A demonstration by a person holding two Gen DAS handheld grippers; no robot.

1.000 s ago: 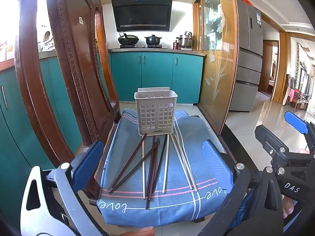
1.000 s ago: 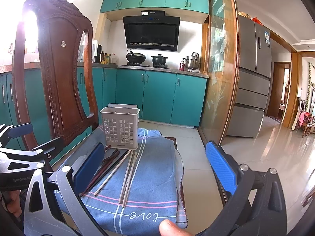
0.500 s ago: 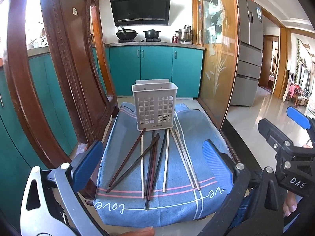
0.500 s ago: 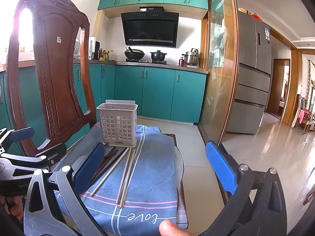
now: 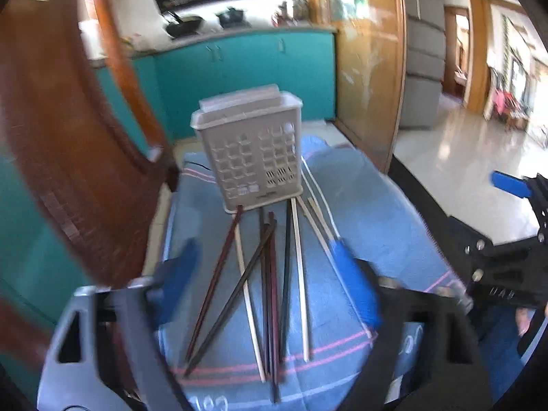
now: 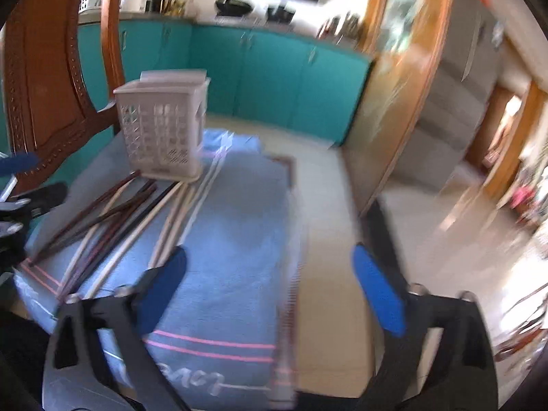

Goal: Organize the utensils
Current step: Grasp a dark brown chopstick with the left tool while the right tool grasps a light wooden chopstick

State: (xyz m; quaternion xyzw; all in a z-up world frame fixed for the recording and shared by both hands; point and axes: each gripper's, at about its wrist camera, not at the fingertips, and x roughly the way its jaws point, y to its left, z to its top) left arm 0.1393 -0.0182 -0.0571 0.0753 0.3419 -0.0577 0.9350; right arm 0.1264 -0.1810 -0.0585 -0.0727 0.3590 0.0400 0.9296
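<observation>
A pale grey slotted utensil basket (image 5: 248, 157) (image 6: 161, 130) stands upright at the far end of a blue striped cloth (image 5: 376, 226) (image 6: 236, 239). Several dark chopsticks (image 5: 269, 274) (image 6: 99, 212) and light chopsticks (image 5: 298, 274) (image 6: 171, 226) lie loose on the cloth in front of it. My left gripper (image 5: 265, 284) hovers over the middle of the bundle; its jaws are closing and the pads touch nothing. My right gripper (image 6: 270, 287) hangs over bare cloth to the right of the chopsticks, its jaws also closing on nothing. Both views are blurred.
A carved wooden chair back (image 5: 61, 157) (image 6: 44, 78) rises at the left of the cloth. Teal cabinets (image 6: 274, 78) with pots on the counter stand behind. A wood-framed glass door (image 5: 366, 68), a grey fridge (image 6: 455, 109) and tiled floor (image 6: 428, 239) lie to the right.
Both grippers have come forward and down toward the cloth, so the basket and chopsticks look larger. Both pairs of jaws stand narrower than before. Both views have tilted.
</observation>
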